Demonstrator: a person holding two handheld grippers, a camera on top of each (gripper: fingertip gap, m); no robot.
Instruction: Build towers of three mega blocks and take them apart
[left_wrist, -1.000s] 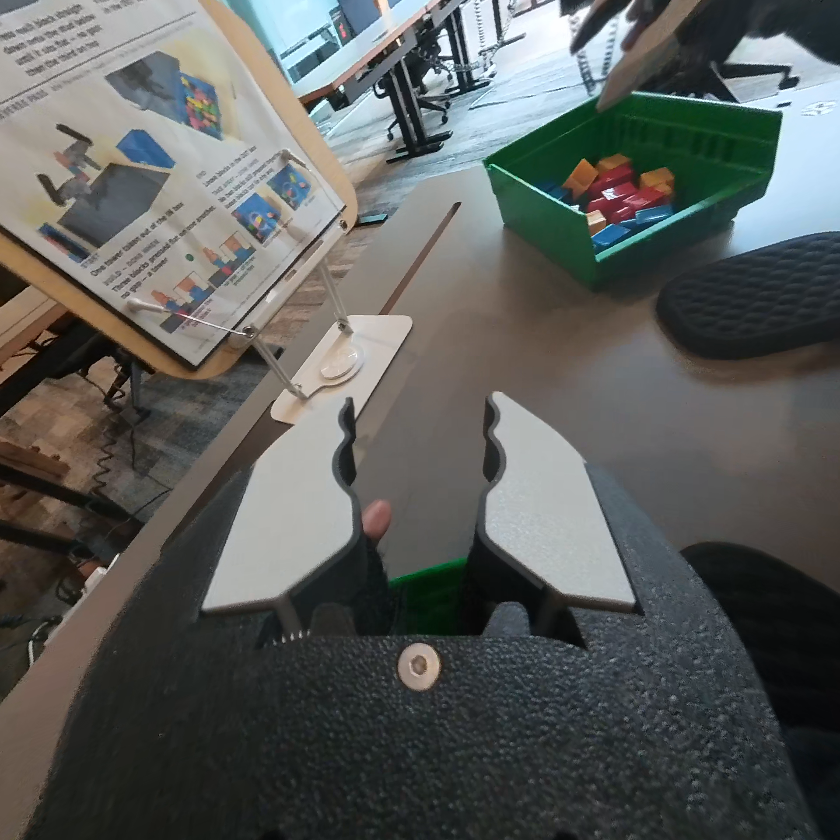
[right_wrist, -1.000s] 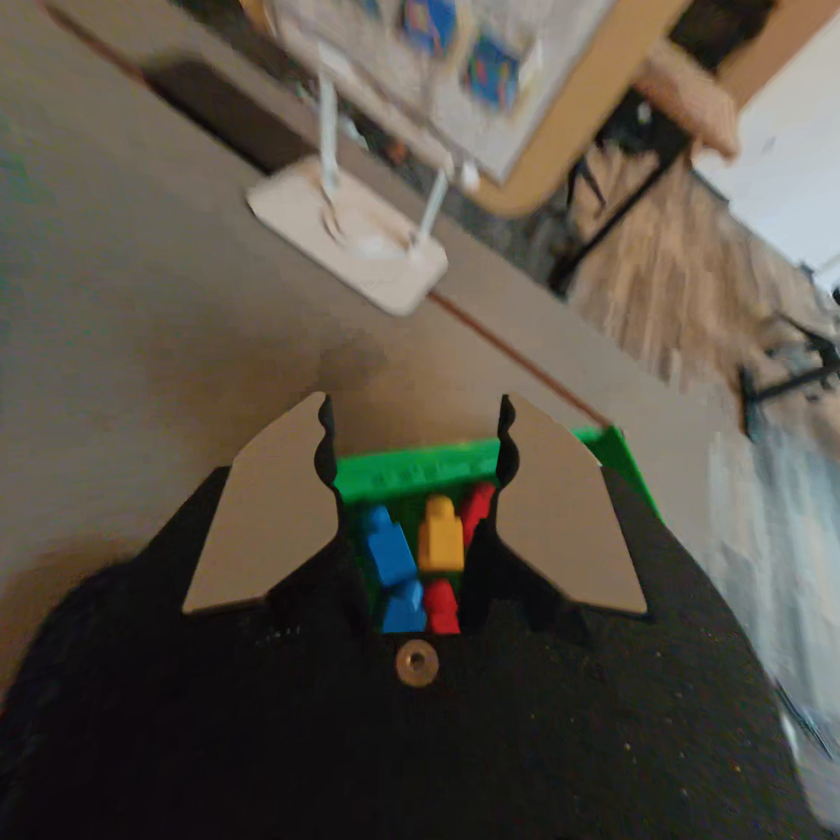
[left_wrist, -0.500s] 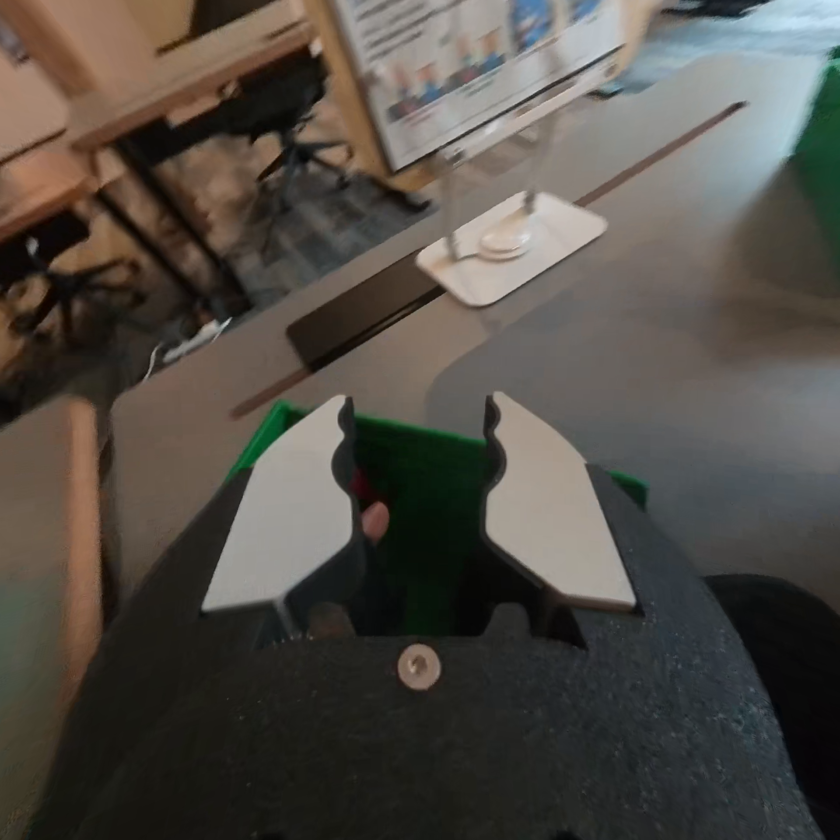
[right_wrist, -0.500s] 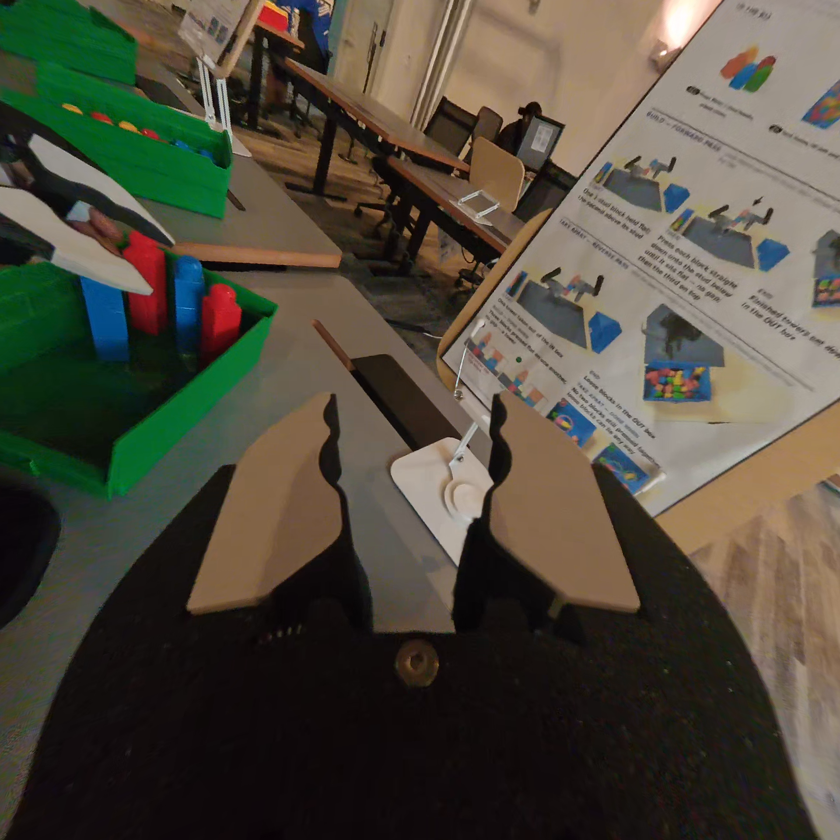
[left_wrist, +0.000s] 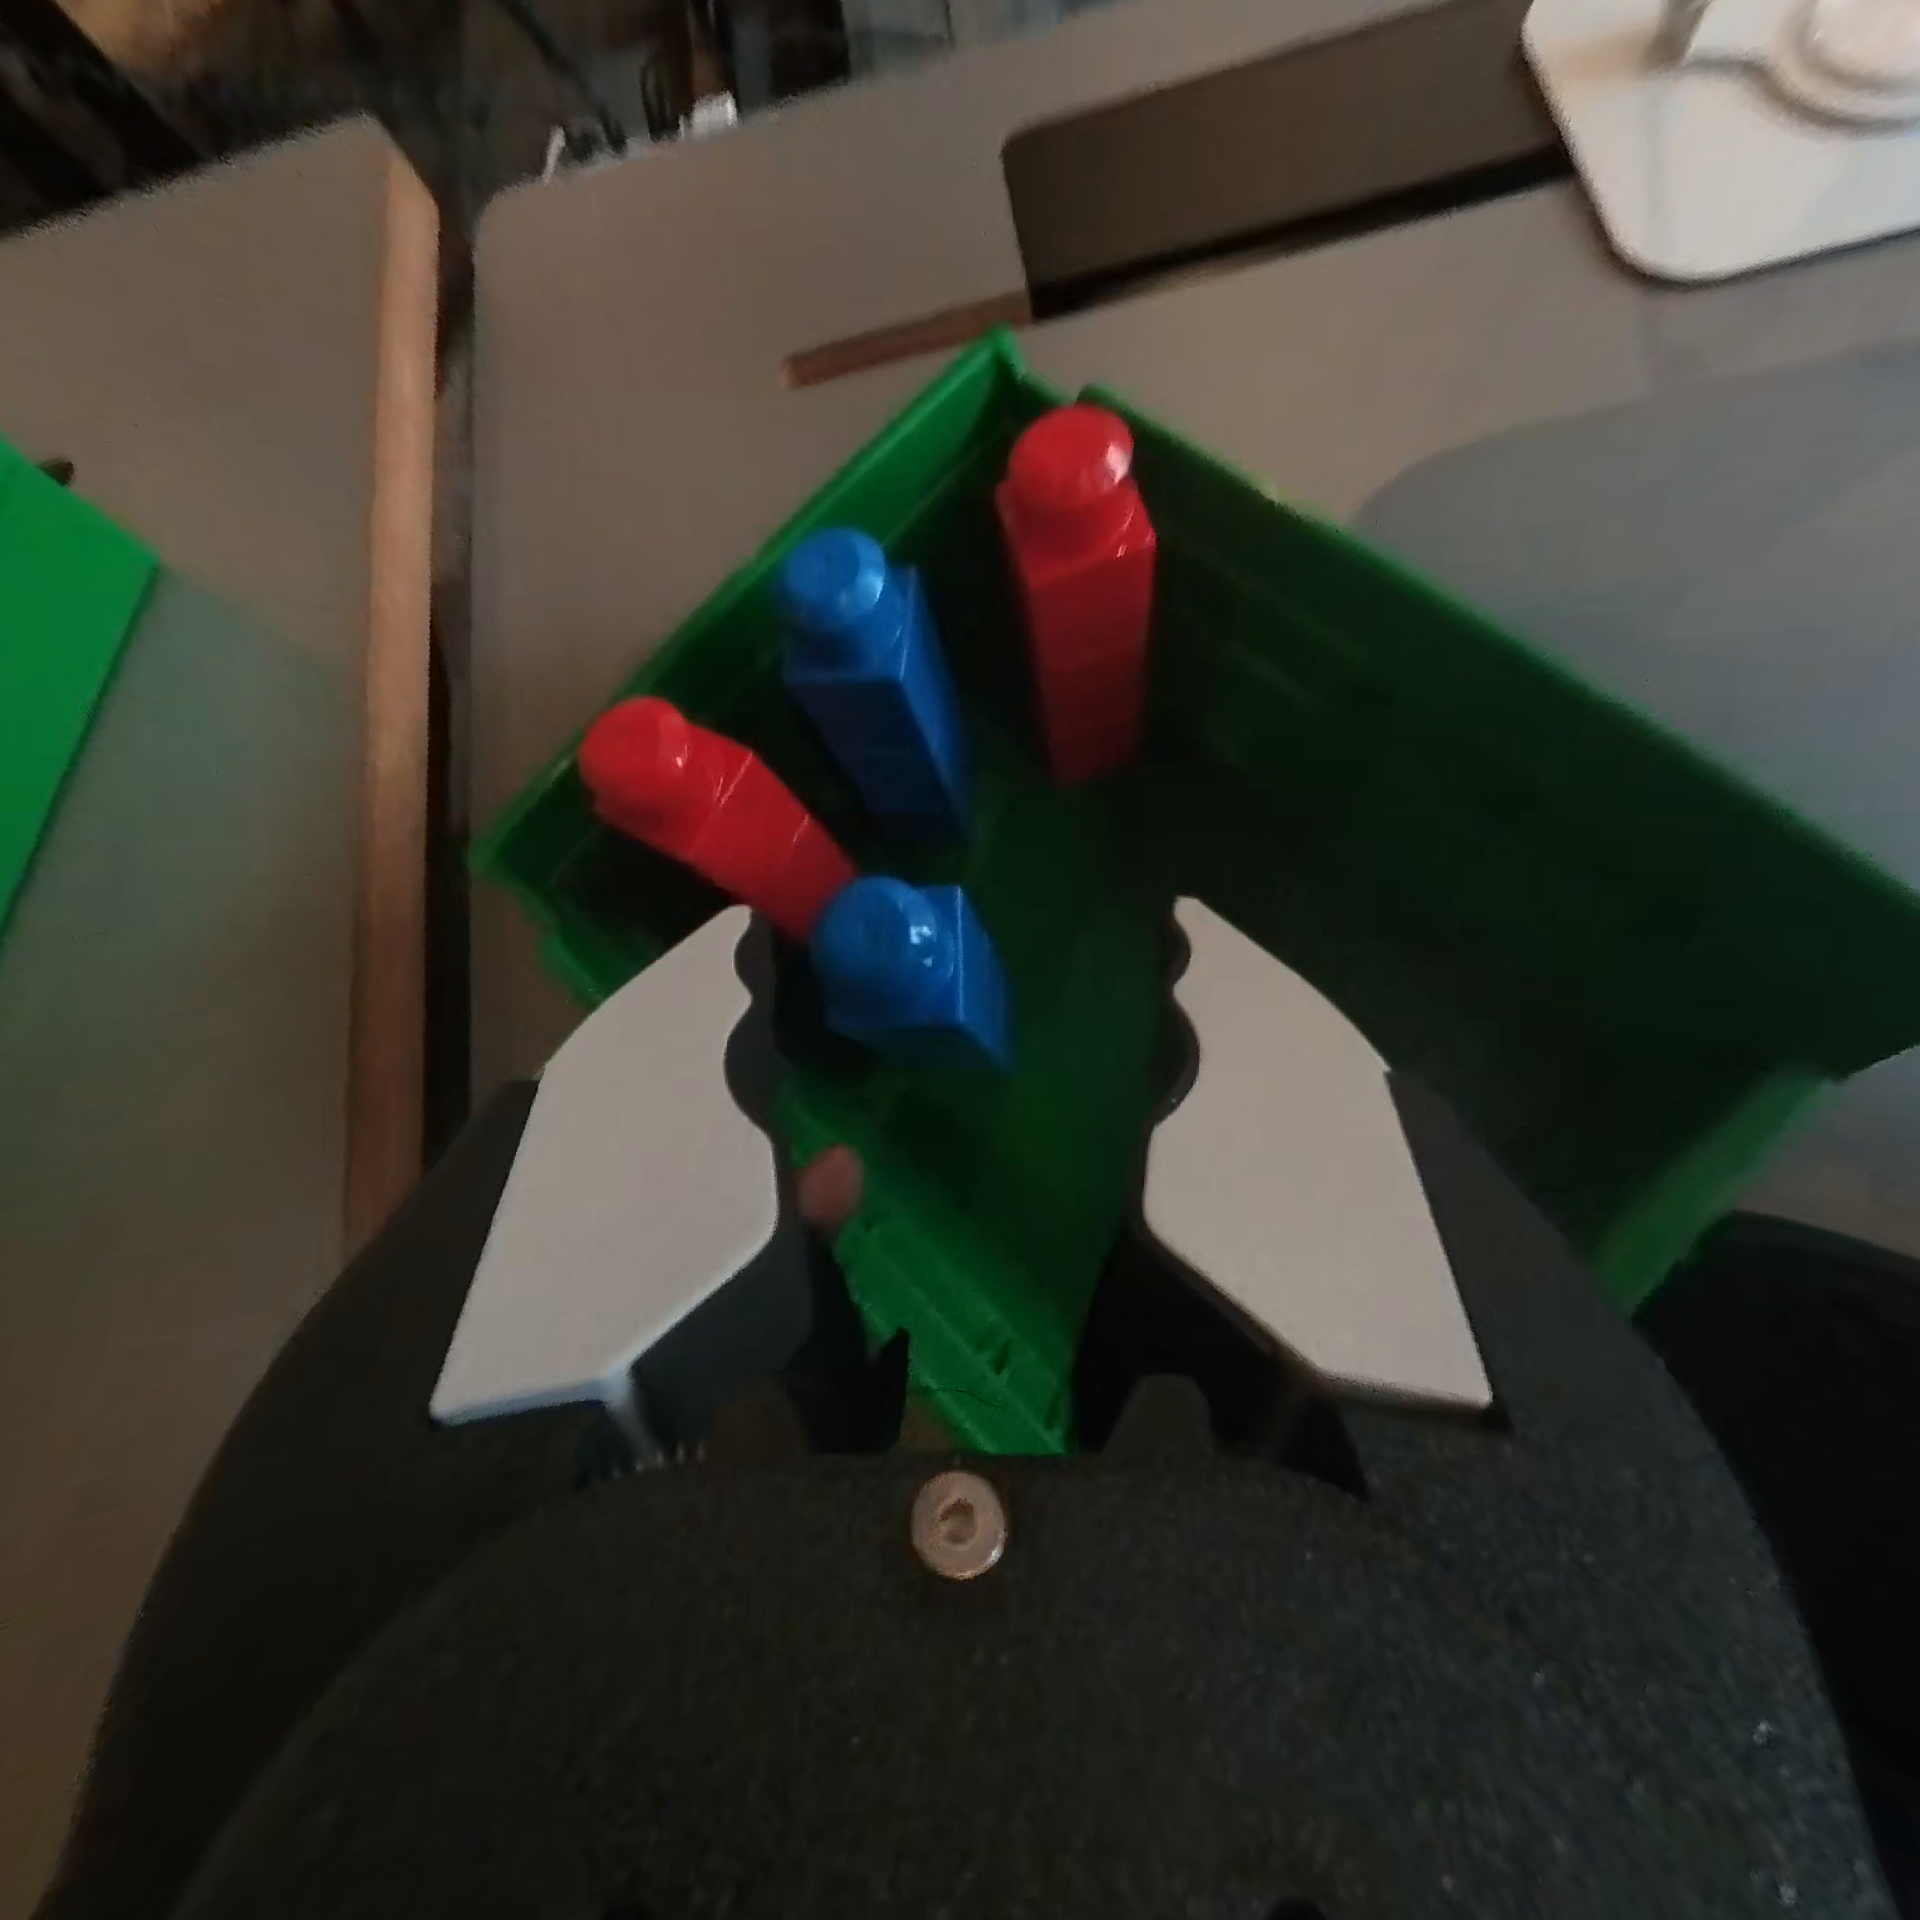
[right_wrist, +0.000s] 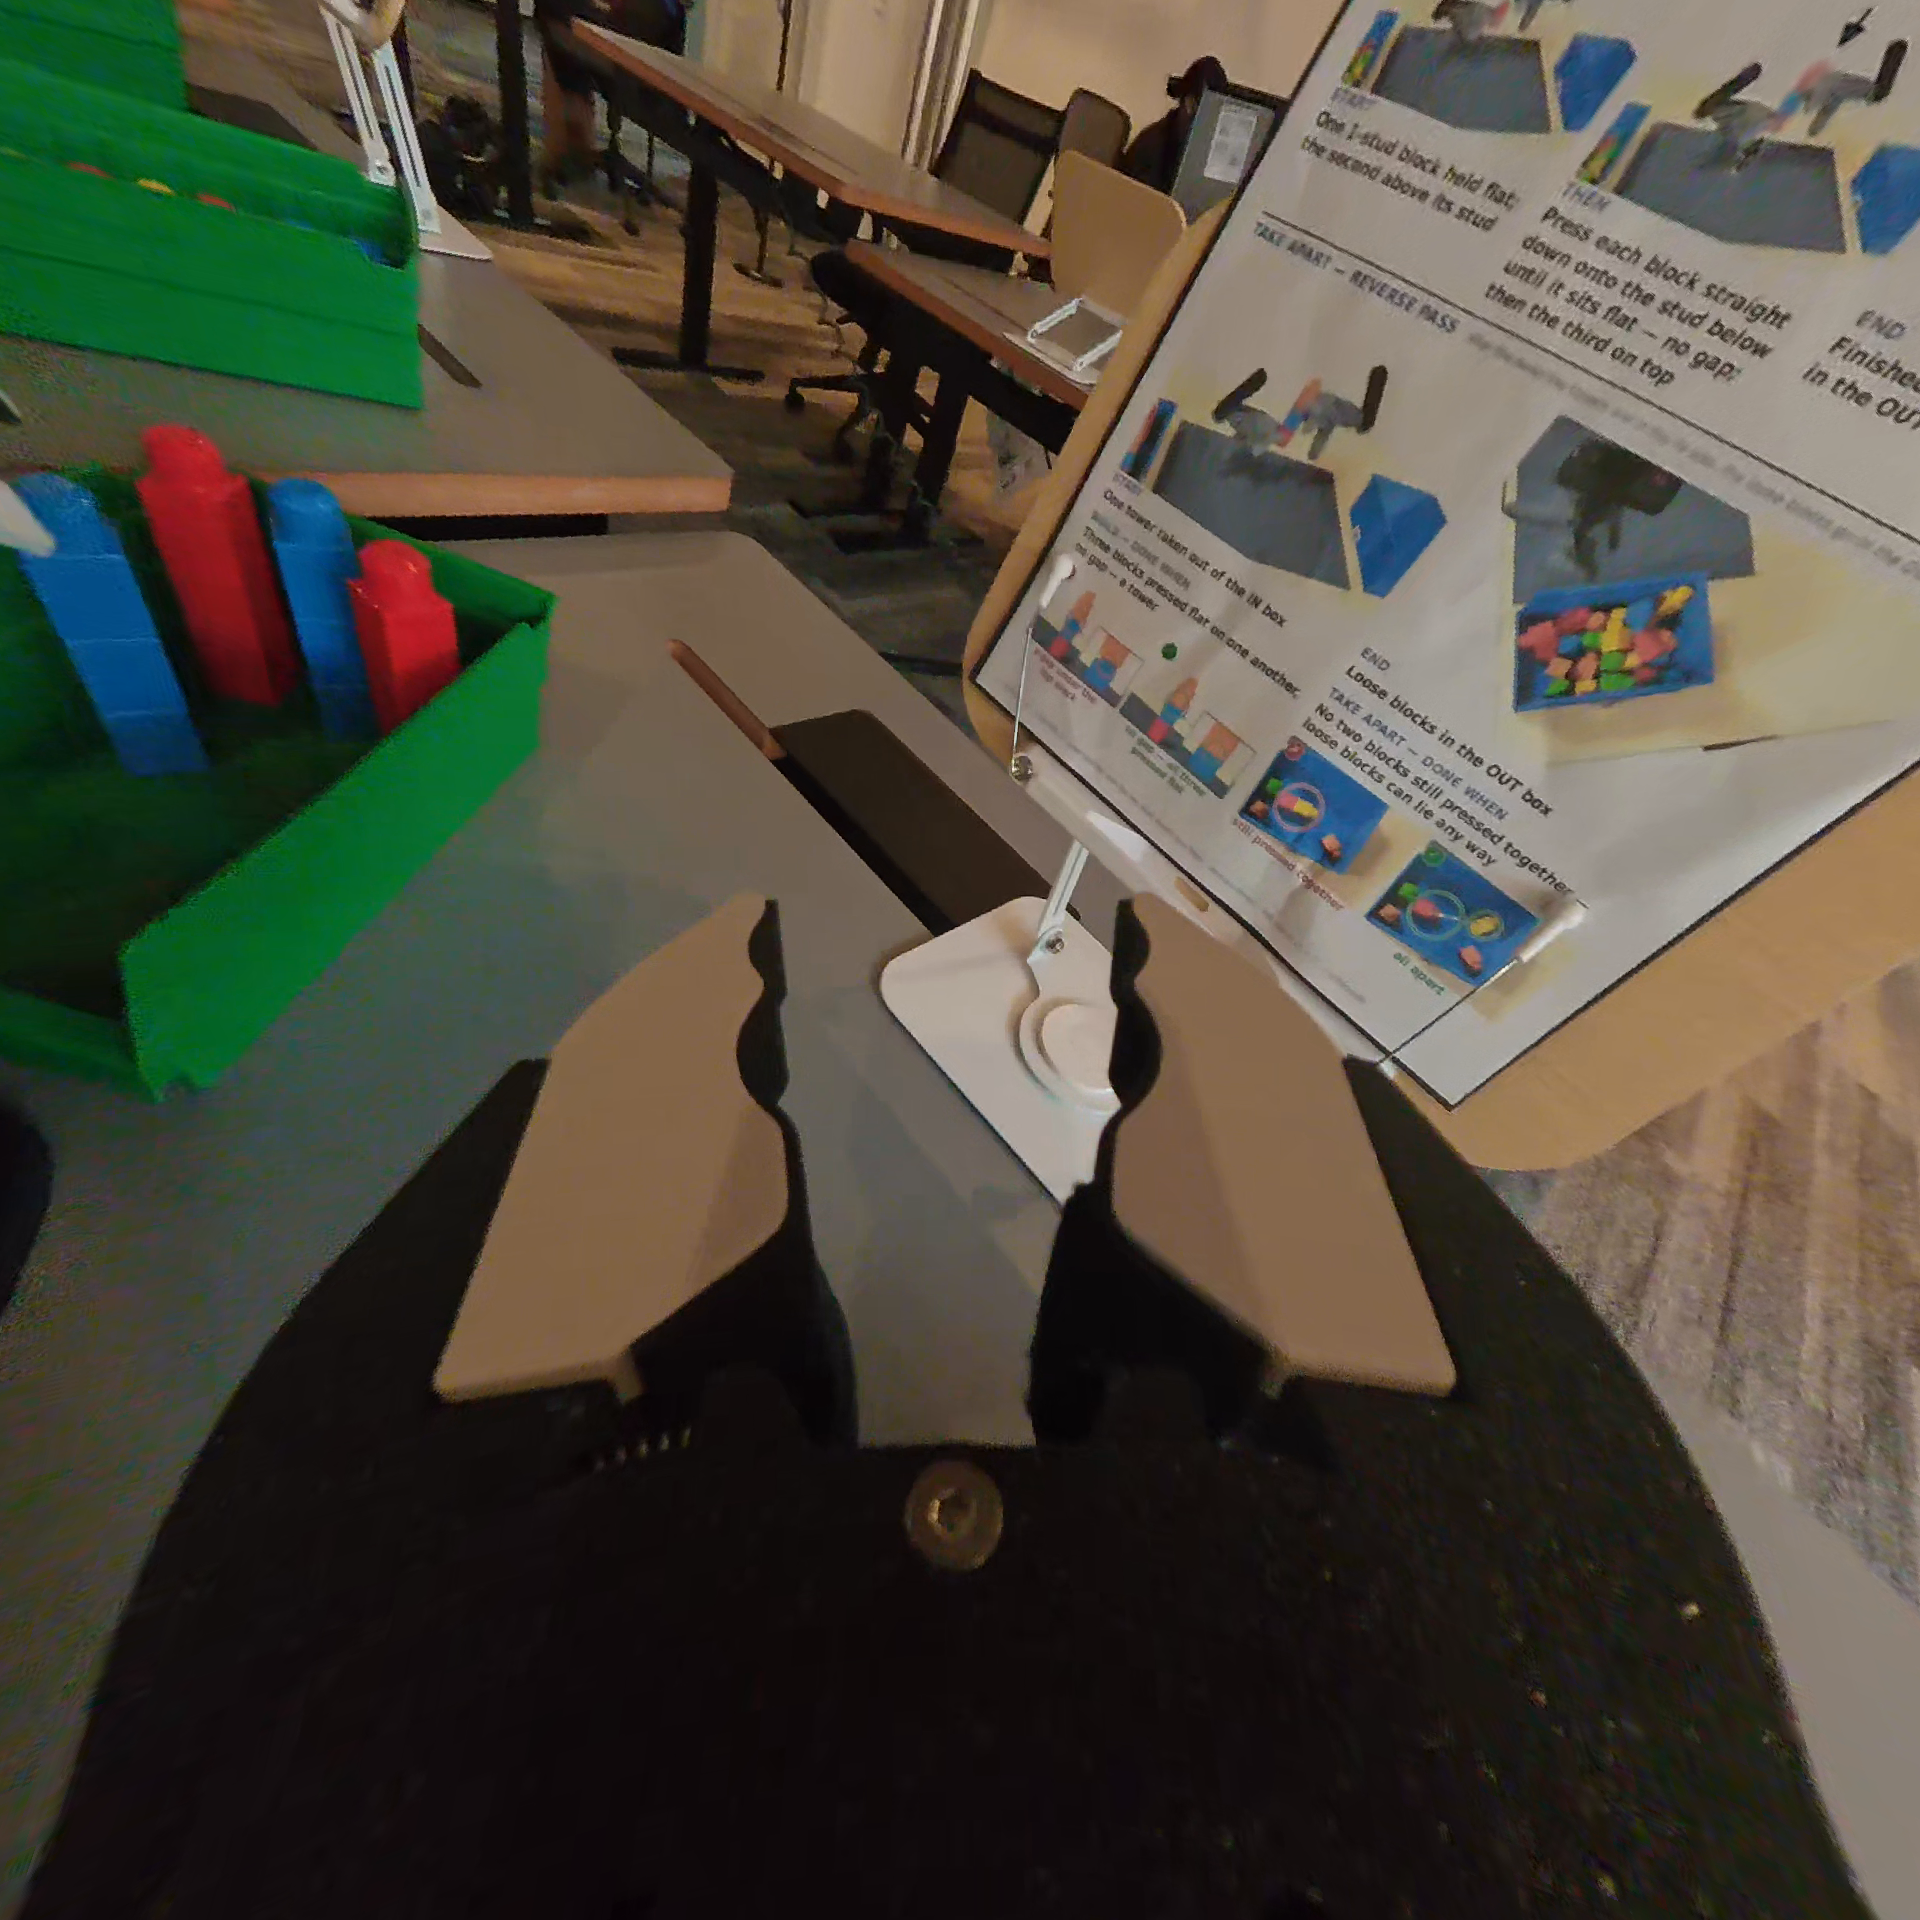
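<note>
Green bin (left_wrist: 1455, 748) on the grey table (right_wrist: 644, 790) contains four upright block towers: two red (left_wrist: 1086, 603), two blue (left_wrist: 883, 675). Left gripper (left_wrist: 961, 961) hovers above the bin, jaws wide, empty. Right gripper (right_wrist: 945, 961) is beside the bin, jaws wide, empty

Left wrist view close above green bin (left_wrist: 1351, 582) — right's sidelong, shared.
</note>
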